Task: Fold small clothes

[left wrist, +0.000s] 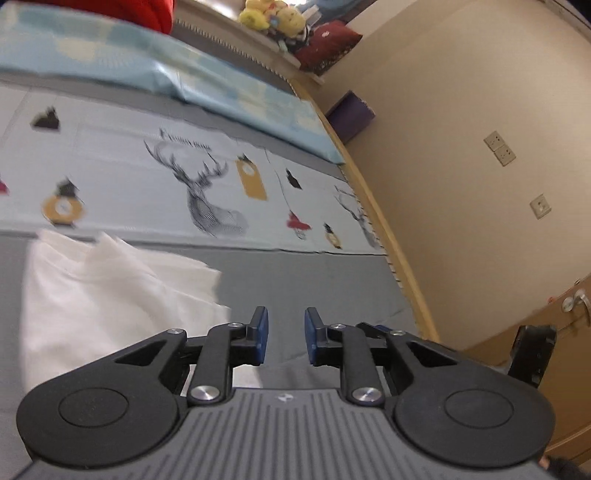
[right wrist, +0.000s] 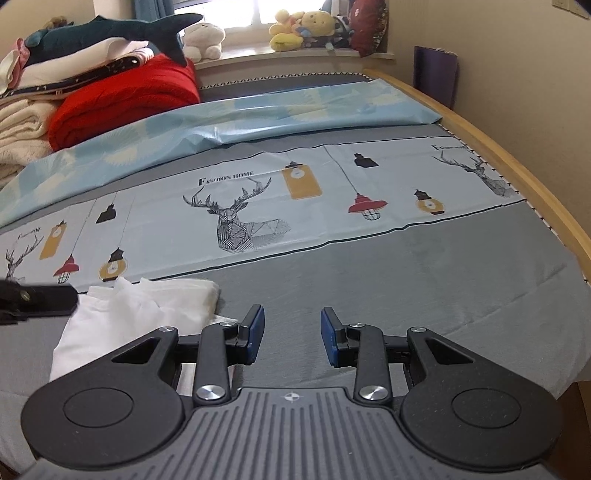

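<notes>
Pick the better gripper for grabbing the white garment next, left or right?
Left, probably. The white garment lies right beside the left gripper, reaching its finger. From the right gripper the cloth sits further off to the left. Both are open and empty above the bed sheet.

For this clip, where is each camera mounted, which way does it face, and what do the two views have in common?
Left wrist: on the left tongs, rolled sideways, facing across the bed toward the wall; its own open blue fingers show, white garment at left.
Right wrist: on the right tongs, level, facing up the bed toward the windowsill; its own open fingers show, plus a black part at the left edge, likely the left tongs.
Shared: white garment, deer print, yellow plush toys.
</notes>
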A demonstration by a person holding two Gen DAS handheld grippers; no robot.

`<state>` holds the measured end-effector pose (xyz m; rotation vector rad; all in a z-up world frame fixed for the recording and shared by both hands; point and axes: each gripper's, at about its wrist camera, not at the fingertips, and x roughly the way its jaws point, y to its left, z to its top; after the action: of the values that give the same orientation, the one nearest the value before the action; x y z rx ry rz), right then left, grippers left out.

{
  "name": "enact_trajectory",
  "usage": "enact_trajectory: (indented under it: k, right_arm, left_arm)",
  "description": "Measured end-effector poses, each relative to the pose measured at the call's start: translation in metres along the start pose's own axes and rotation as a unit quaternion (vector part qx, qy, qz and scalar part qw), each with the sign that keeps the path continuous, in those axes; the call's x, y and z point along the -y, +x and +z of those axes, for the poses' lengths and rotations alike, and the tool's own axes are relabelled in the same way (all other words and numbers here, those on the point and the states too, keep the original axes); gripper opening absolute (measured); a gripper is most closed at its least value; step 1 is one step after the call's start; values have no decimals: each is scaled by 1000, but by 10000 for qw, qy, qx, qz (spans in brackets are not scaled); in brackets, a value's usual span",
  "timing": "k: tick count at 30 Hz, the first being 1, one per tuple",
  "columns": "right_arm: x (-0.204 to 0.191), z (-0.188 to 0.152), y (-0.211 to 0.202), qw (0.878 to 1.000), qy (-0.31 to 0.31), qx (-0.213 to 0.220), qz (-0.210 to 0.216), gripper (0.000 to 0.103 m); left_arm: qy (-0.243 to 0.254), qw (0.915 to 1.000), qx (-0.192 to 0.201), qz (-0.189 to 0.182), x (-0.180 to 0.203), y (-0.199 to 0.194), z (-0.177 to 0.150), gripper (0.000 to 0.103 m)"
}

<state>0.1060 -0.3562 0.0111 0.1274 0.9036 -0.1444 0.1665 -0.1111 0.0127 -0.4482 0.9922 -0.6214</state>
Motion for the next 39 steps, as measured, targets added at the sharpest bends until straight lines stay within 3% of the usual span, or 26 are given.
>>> enact_trajectory:
  k: [3,7,10,15,17,21,31,33,35,39]
  right_arm:
    - [-5,1,4,10000,-19,-33,32,35]
    - [-15,5,11,9995,113,-115,267,35]
    - [-30,7,18,9984,177,-233,493,35]
    - [-53,7,31,9946,486,-455,794,34]
    - [-61,7,38,9934,615,-482,842,4]
    - [-71,10,54,9926,623,-594,858,4]
    - [-87,7,115,9850,419,-1408,904,7]
    - [-94,6,126,9848,312,-1479,857,14]
    - [-98,6,136,9846,215,-1559,766,32]
    - [-106,4,153,9836,86,-1664,688,33]
  left_arm:
    - [460,9966,-149,670,-9,-13,-1,23]
    - [687,9828,-707,1560,-31,-21,-11,23]
    - [643,9739,-1145,1850,-48,-18,-29,23]
    - [870,9593,-1342,2328,-61,-10,-38,23]
    - [805,9547,-1320,2541,-67,-12,-38,23]
    - [489,9590,-1142,2548,-81,-23,-28,23]
    - [391,9589,-1066,2599,-99,-50,-16,25]
    - [397,9579,-1080,2631,-105,-53,-16,25]
    - [377,9572,-1073,2662,-110,-57,-15,25]
    - [321,9567,-1051,2695,-119,-63,-12,25]
